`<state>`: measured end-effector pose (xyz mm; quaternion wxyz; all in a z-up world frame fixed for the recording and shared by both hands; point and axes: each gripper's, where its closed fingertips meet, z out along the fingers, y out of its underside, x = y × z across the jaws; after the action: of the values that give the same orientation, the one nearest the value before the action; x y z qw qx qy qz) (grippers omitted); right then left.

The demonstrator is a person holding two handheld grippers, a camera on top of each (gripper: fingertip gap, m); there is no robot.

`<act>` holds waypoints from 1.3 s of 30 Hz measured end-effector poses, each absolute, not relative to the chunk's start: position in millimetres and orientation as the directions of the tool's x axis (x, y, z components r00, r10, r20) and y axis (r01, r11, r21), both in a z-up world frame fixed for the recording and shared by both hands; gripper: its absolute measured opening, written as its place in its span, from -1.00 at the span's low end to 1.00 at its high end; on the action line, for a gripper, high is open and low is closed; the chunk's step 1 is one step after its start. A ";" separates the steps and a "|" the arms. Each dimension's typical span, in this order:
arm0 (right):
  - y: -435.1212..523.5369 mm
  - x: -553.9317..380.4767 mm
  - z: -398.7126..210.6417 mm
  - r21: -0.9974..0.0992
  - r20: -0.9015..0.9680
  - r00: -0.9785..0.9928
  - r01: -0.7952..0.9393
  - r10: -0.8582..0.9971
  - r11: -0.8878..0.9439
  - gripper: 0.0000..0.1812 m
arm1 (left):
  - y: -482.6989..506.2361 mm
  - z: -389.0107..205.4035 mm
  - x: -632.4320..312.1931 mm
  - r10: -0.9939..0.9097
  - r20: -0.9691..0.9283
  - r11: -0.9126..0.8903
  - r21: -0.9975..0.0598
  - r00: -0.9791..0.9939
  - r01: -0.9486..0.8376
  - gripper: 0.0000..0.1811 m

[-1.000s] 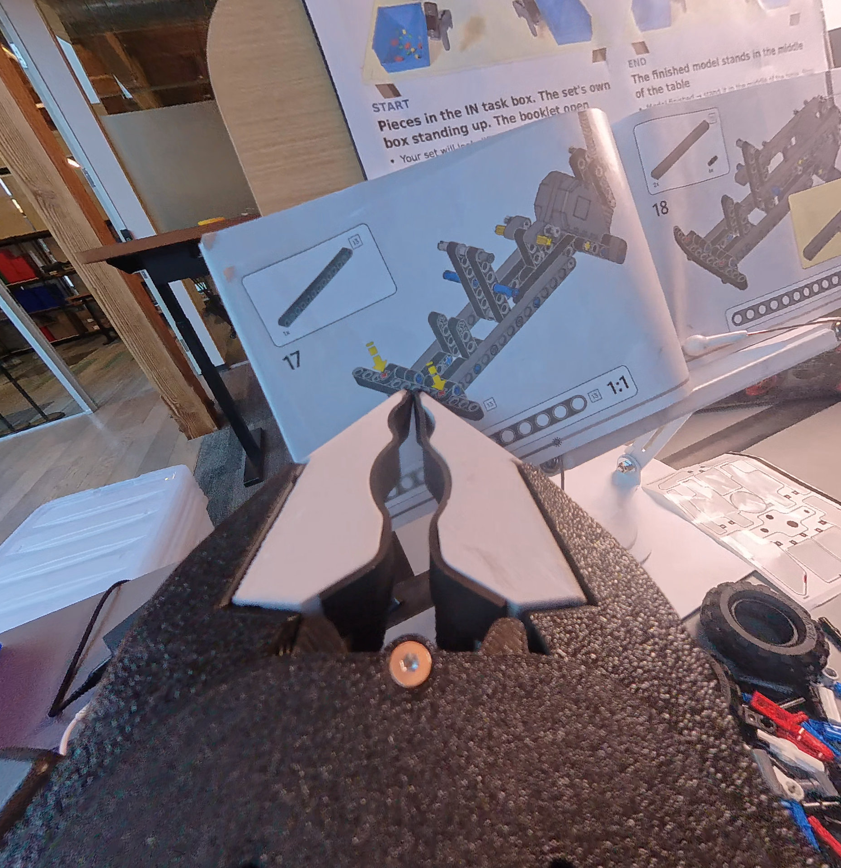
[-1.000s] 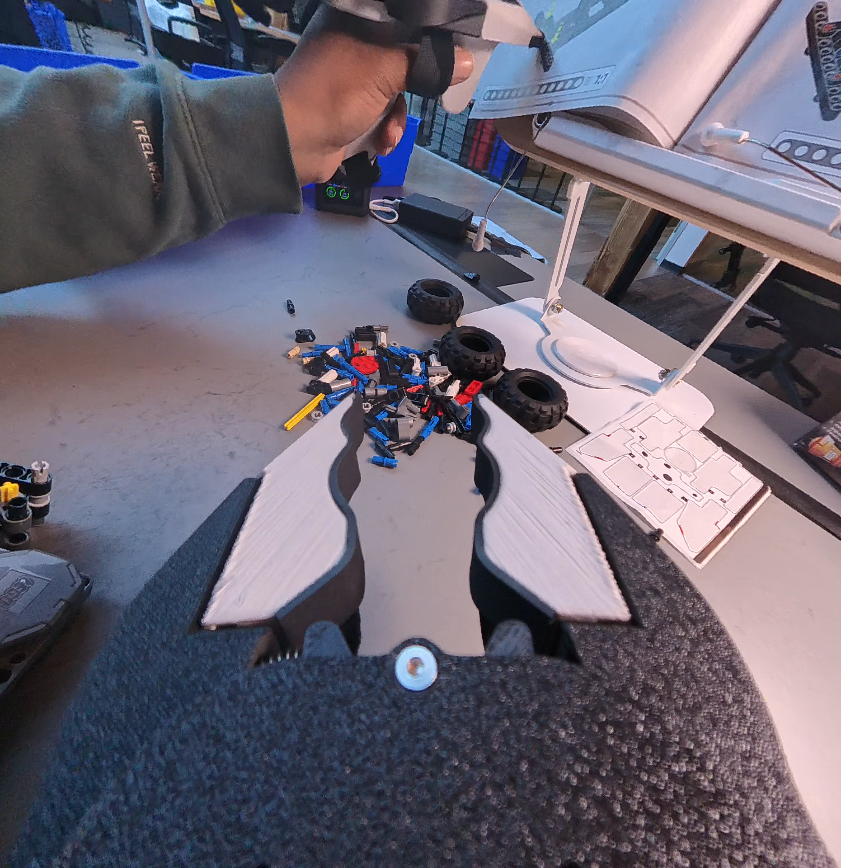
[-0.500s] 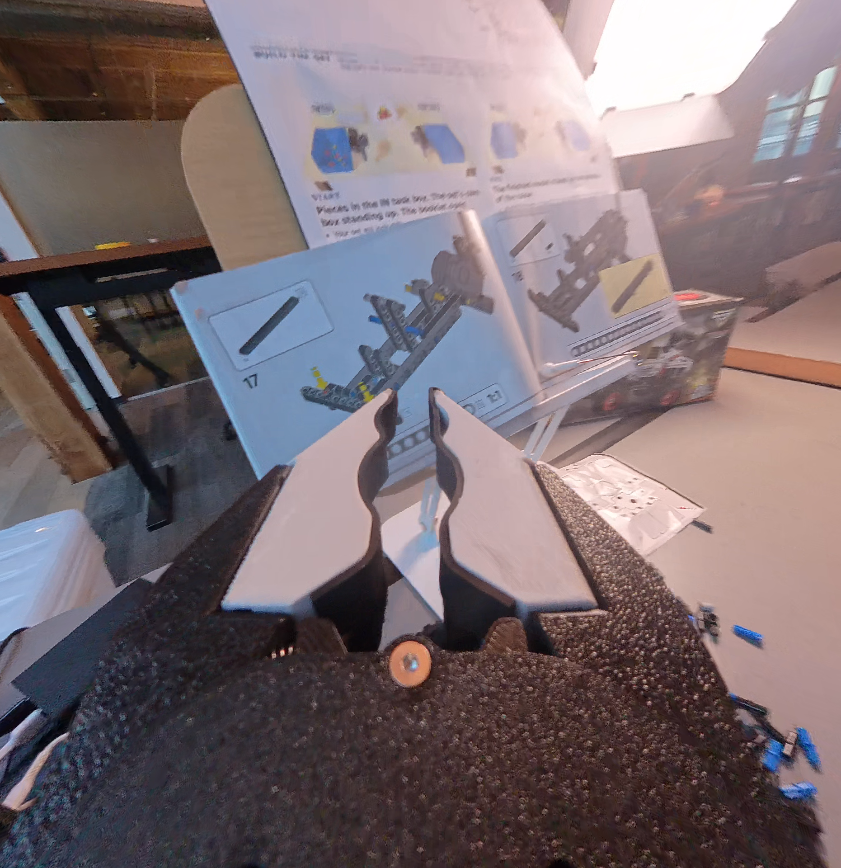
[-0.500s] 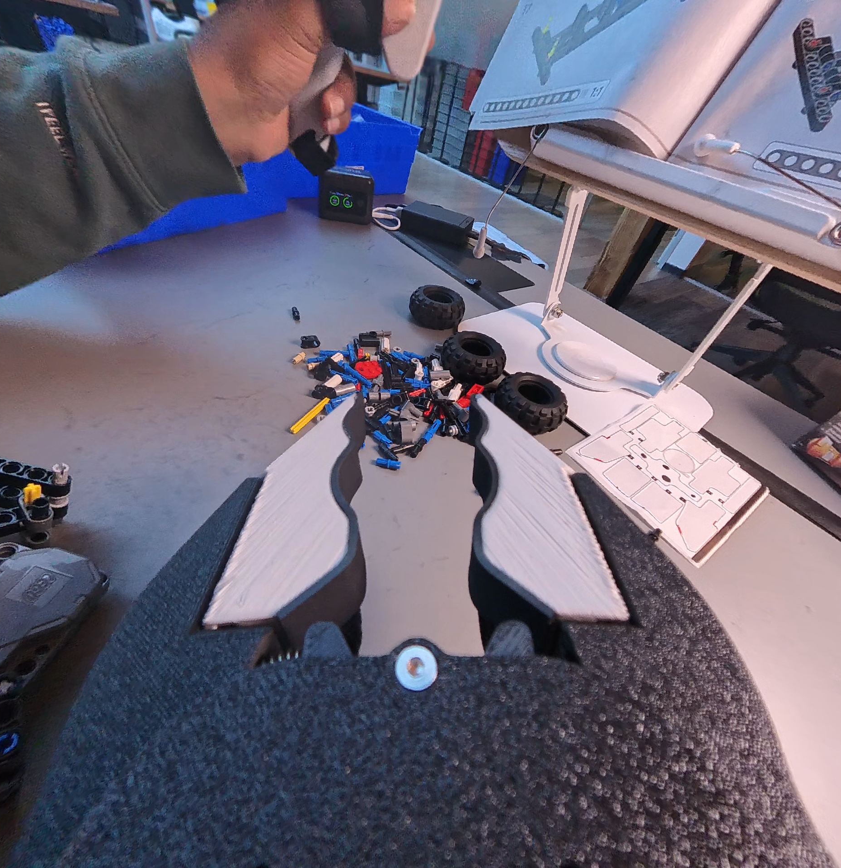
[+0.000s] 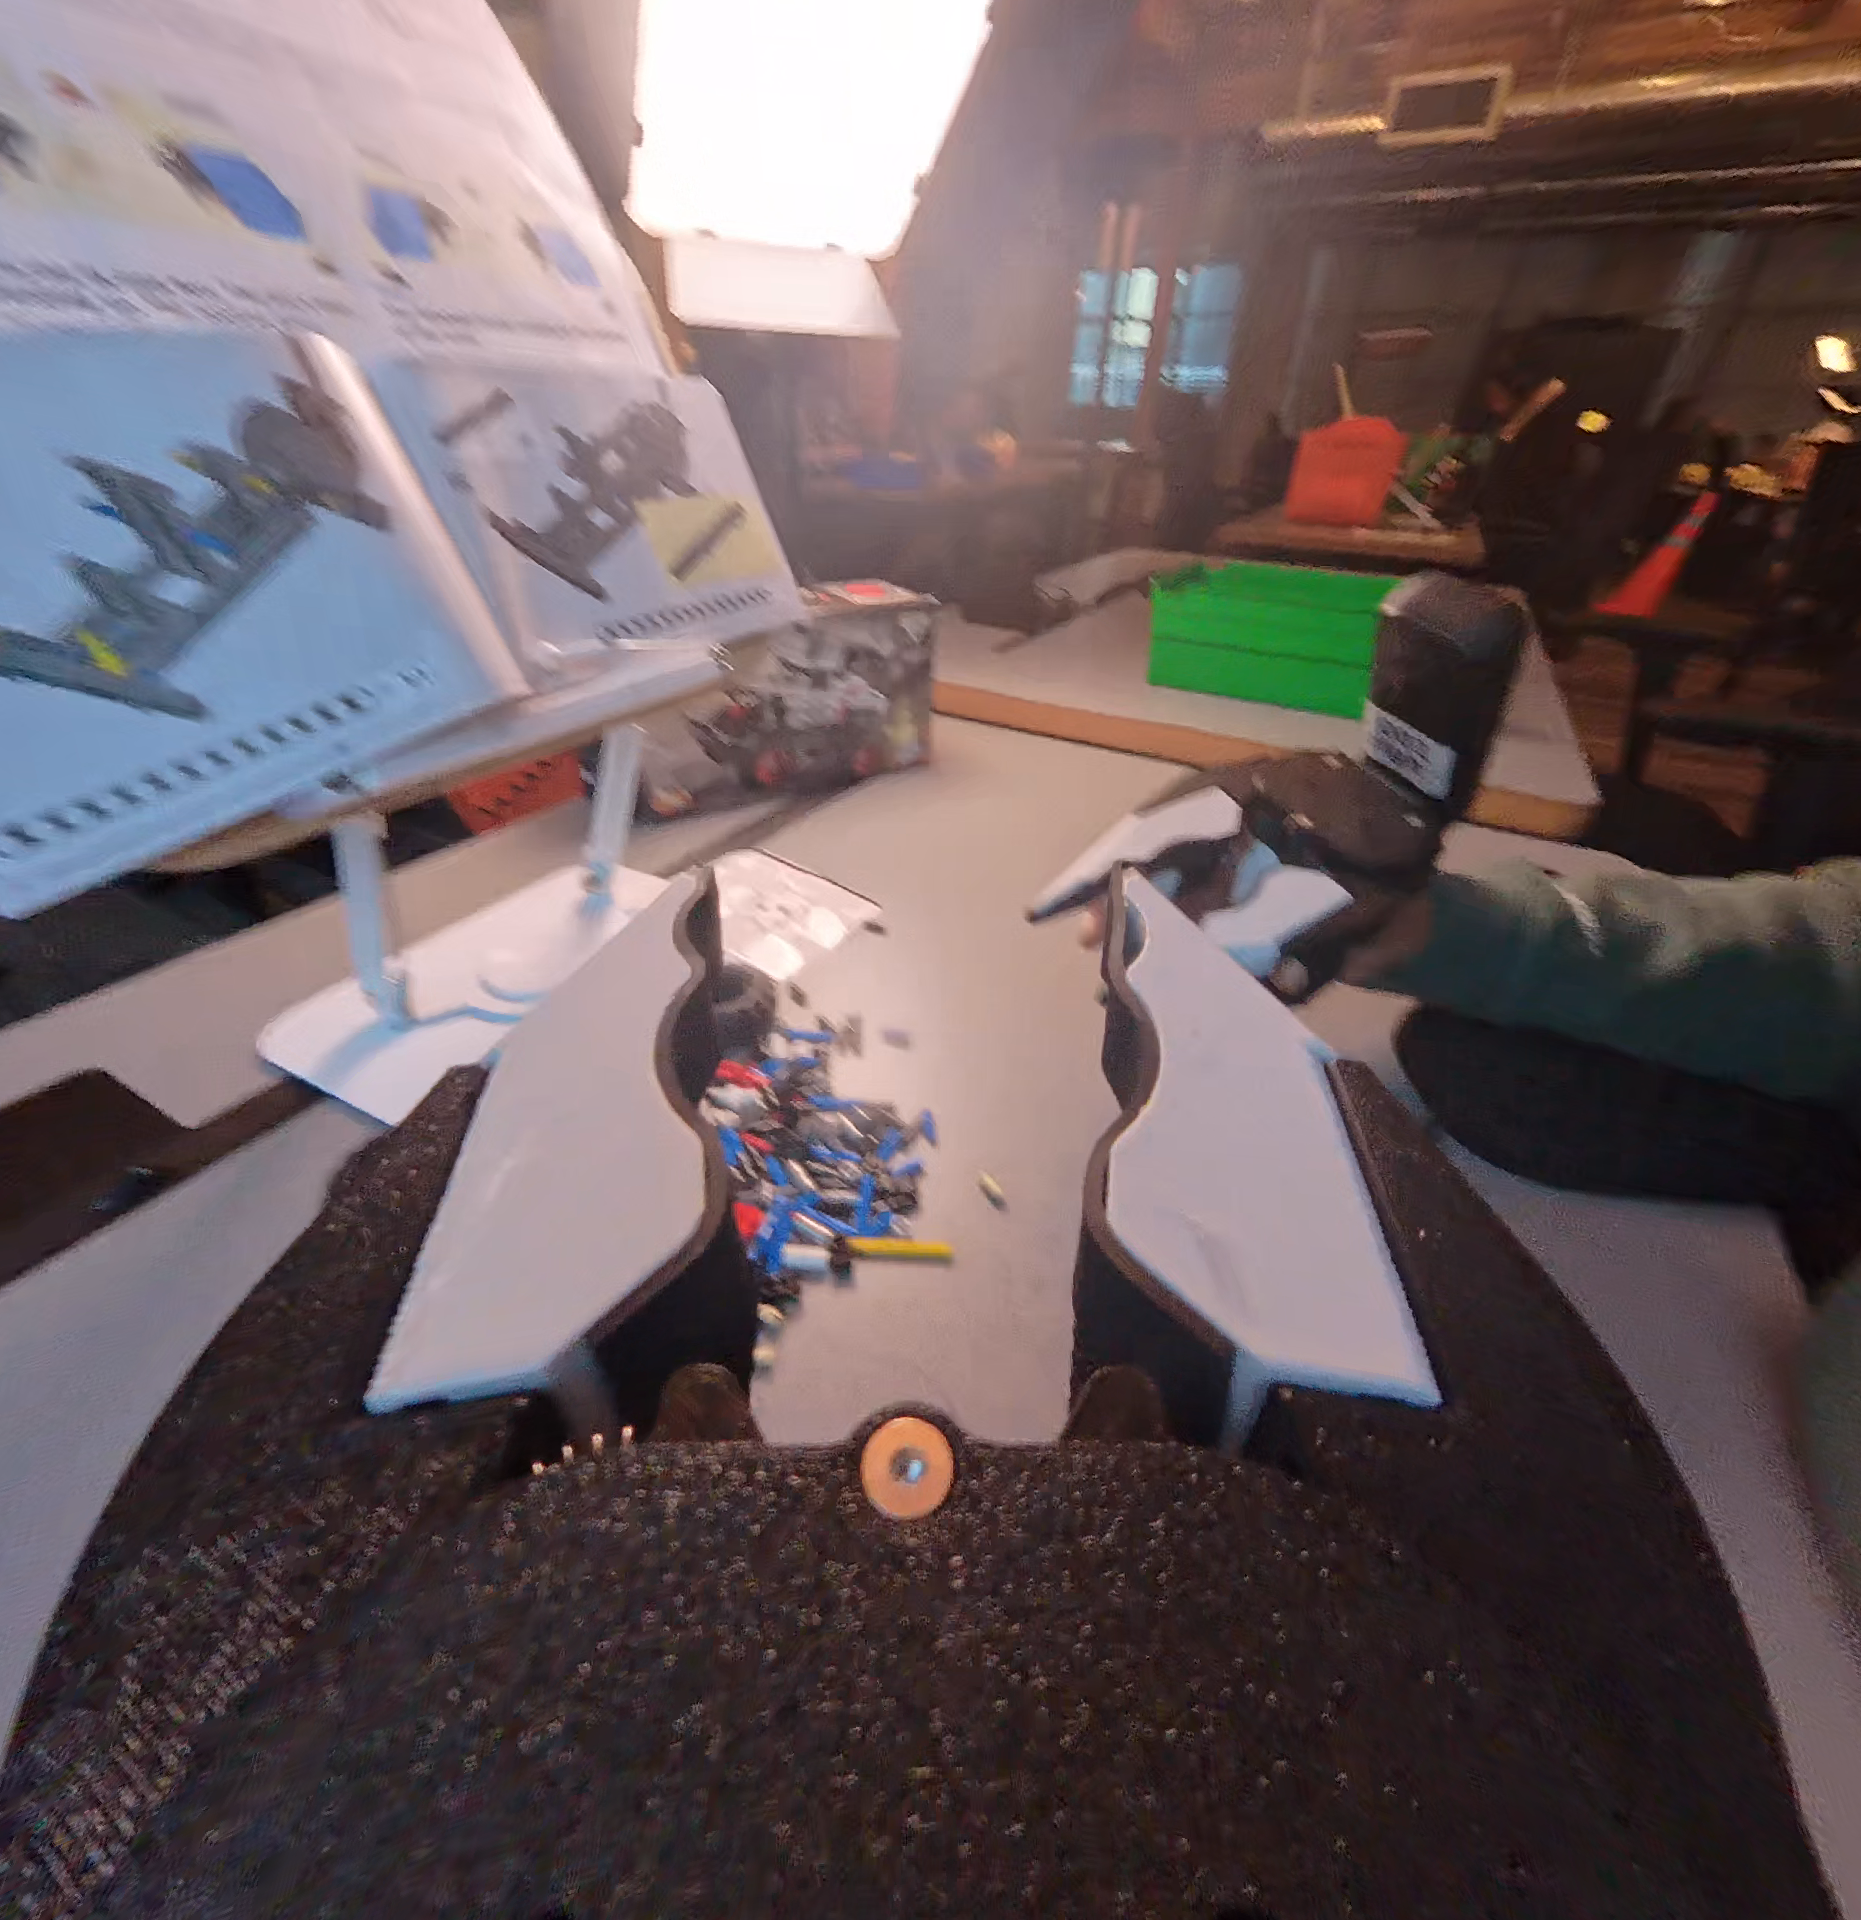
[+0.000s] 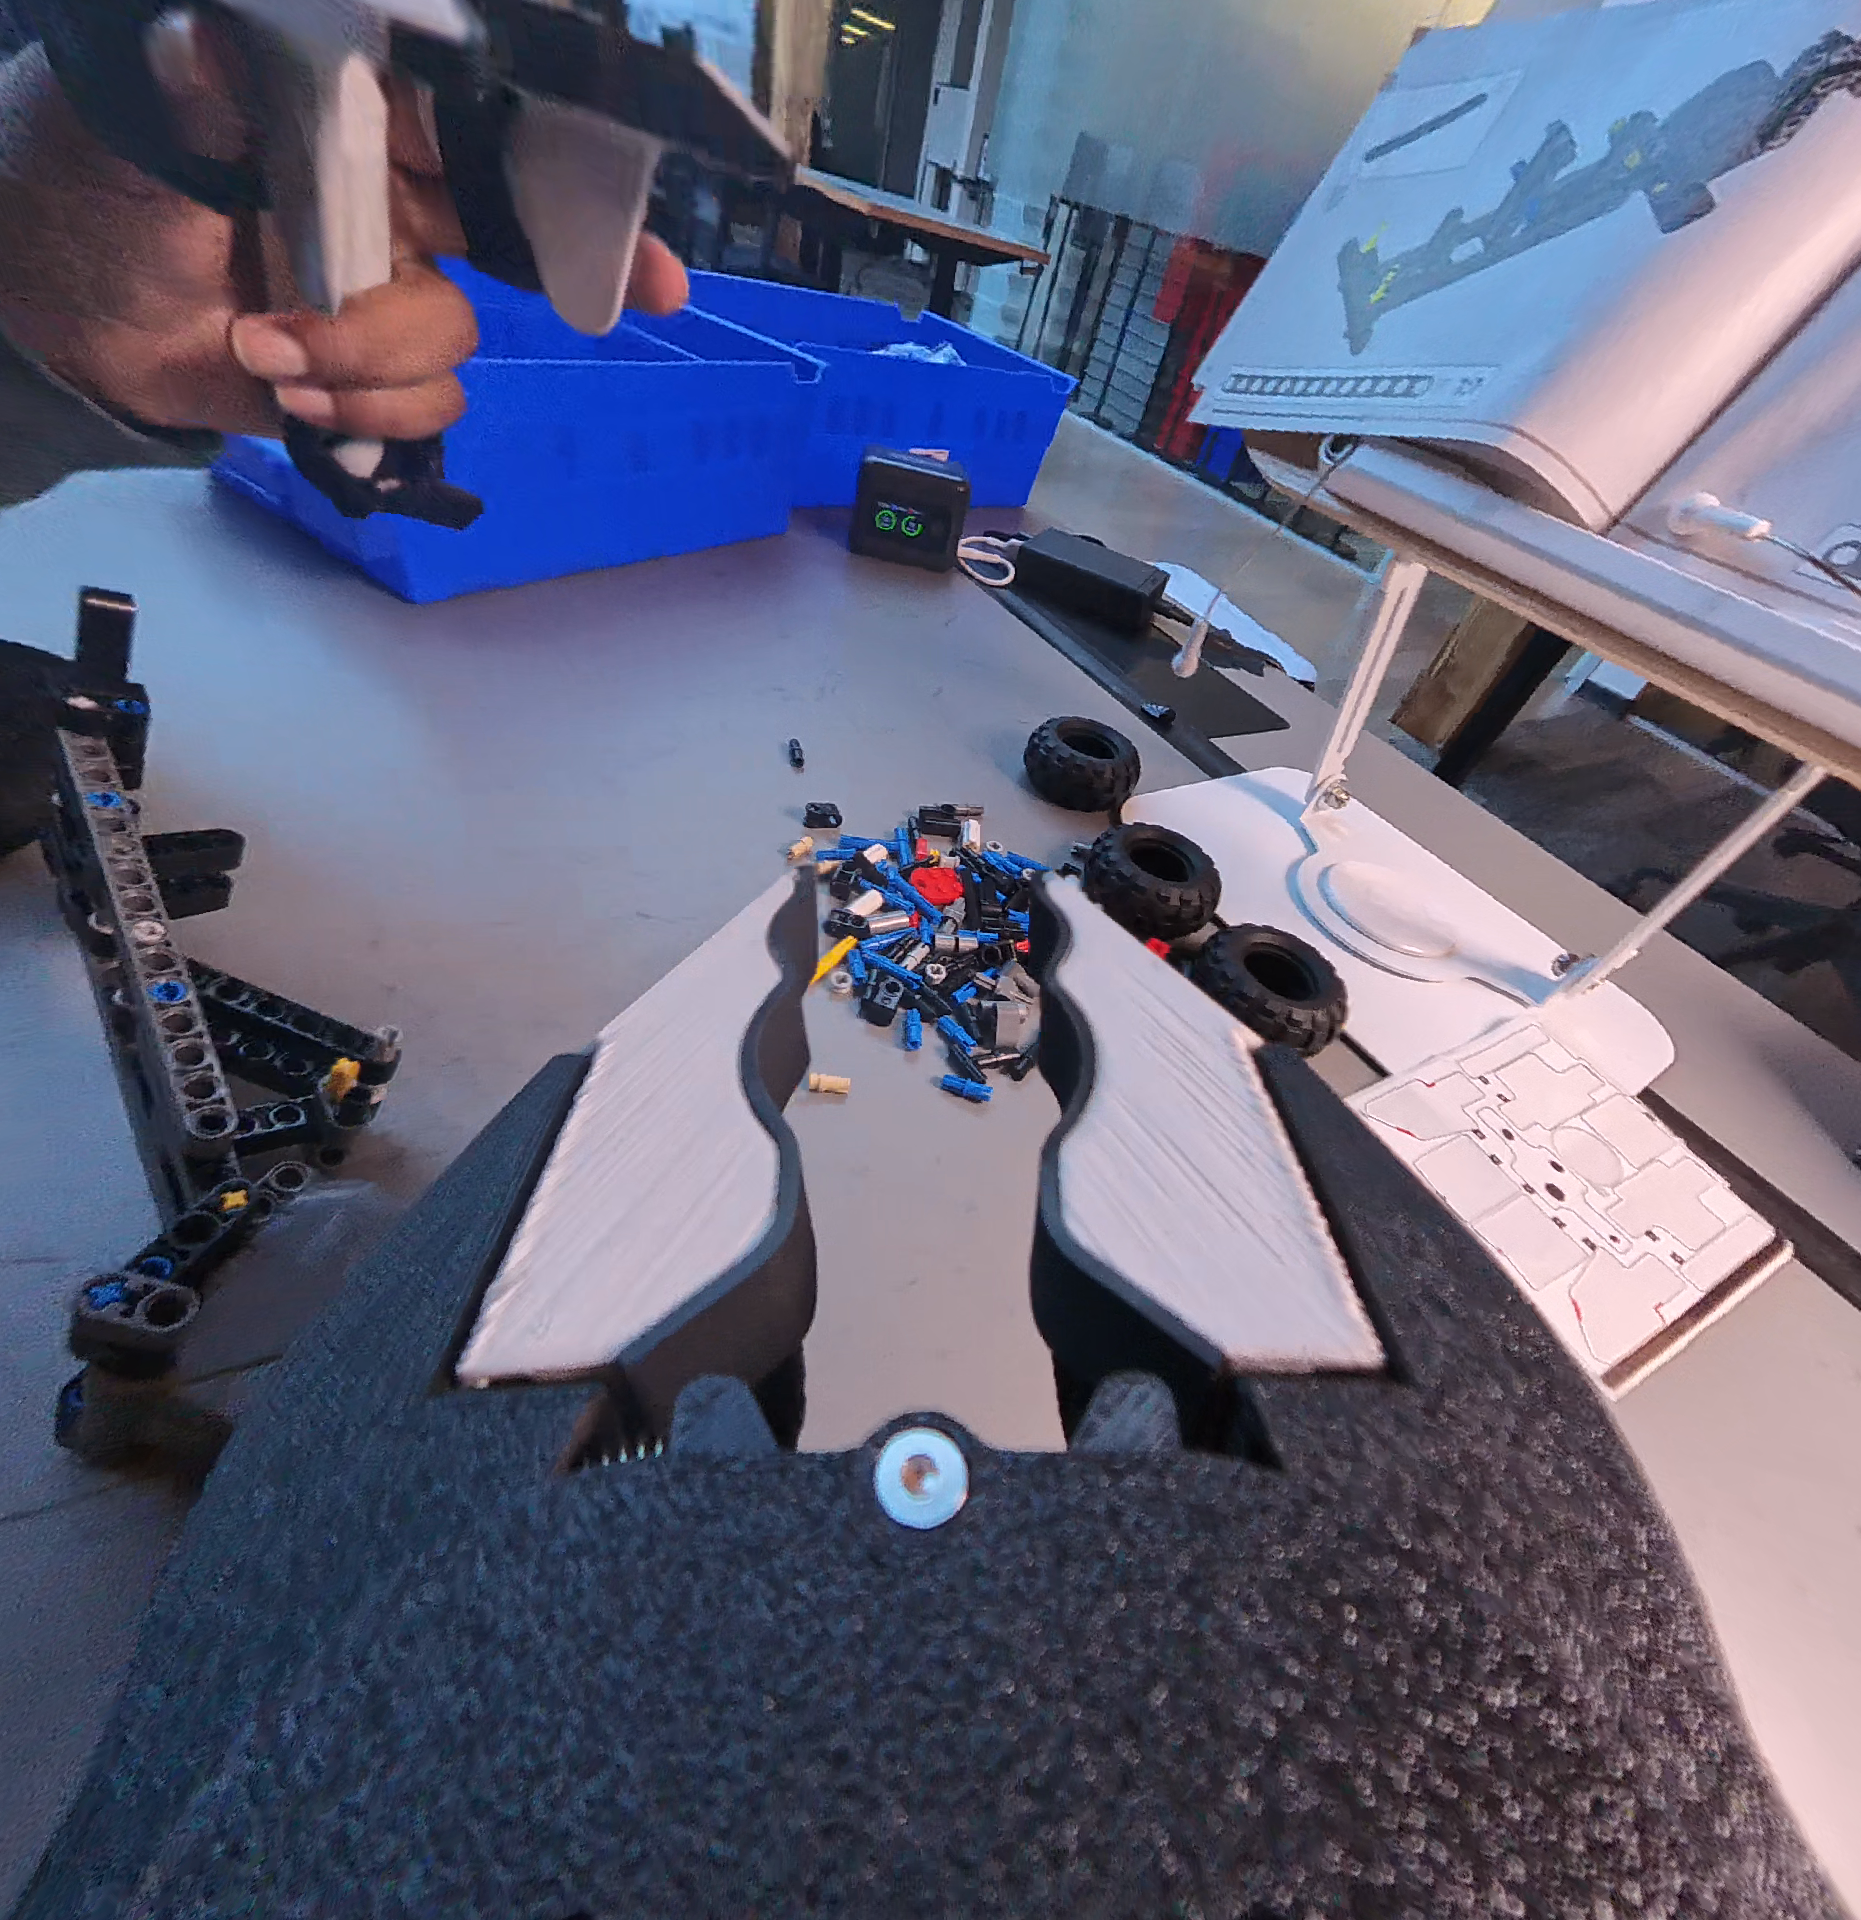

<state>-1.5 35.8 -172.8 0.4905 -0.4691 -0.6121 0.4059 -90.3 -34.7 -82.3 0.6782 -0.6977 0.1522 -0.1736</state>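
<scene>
Left hand-held gripper [image 5: 910, 894]: jaws spread wide, holding nothing. A second ago they were almost pressed together up at the booklet [image 5: 230, 540]; now it is tipped down at the counter [image 5: 988, 997]. The parts pile [image 5: 812, 1153] shows in the gap, toward the left finger and not touched.

Right hand-held gripper [image 6: 924, 888]: jaws spread, holding nothing, much as before. Same pile [image 6: 936, 956] just past its tips at 12 o'clock, no contact.

Outward in the right view:
- three tyres [image 6: 1151, 880] at 1 o'clock, beside the pile
- sticker sheet [image 6: 1549, 1184] at 3 o'clock
- black beam frame [image 6: 167, 1018] at 9 o'clock, lying on the counter
- blue bins [image 6: 614, 457] at 11 o'clock; the far one has something pale inside, too small to tell, and the near one's inside is hidden

Left view: green crate [image 5: 1269, 644] at 1 o'clock on the next counter, contents not visible.
</scene>
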 end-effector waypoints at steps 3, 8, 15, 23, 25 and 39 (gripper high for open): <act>6.1 11.2 -180.2 -0.936 0.164 -0.297 0.254 0.941 0.243 -0.60 | -64.4 -126.1 -54.2 -0.586 0.137 -0.236 -0.972 0.799 -0.007 -0.20; -45.5 73.8 -215.4 -0.810 -0.031 -0.606 0.482 0.795 0.336 -0.46 | -115.6 -191.9 -15.3 -0.679 0.269 -0.519 -0.834 0.683 -0.187 -0.18; -54.9 90.3 -273.6 -0.630 0.004 -0.629 0.602 0.778 0.490 -0.78 | -131.7 -238.4 -5.2 -0.733 0.147 -0.545 -0.712 0.665 -0.443 -0.69; -19.4 67.2 -247.1 -0.564 0.522 -0.495 0.409 0.694 0.717 -0.84 | -100.2 -224.2 -24.7 -0.678 -0.150 -0.404 -0.742 0.719 -0.535 -0.77; -6.8 67.5 -251.3 -0.418 0.690 -0.455 0.384 0.563 0.823 -0.85 | -98.8 -216.0 -26.9 -0.661 -0.114 -0.402 -0.781 0.742 -0.478 -0.60; -4.2 96.1 -238.8 -0.562 0.496 -0.475 0.463 0.727 0.685 -0.33 | -114.5 -248.6 -28.5 -0.658 0.073 -0.517 -0.768 0.750 -0.378 -0.24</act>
<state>96.1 -4.2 -238.8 0.3704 -0.3542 -0.8399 0.1786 -28.5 -114.5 -248.6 0.3863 -0.8518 0.3041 -0.1810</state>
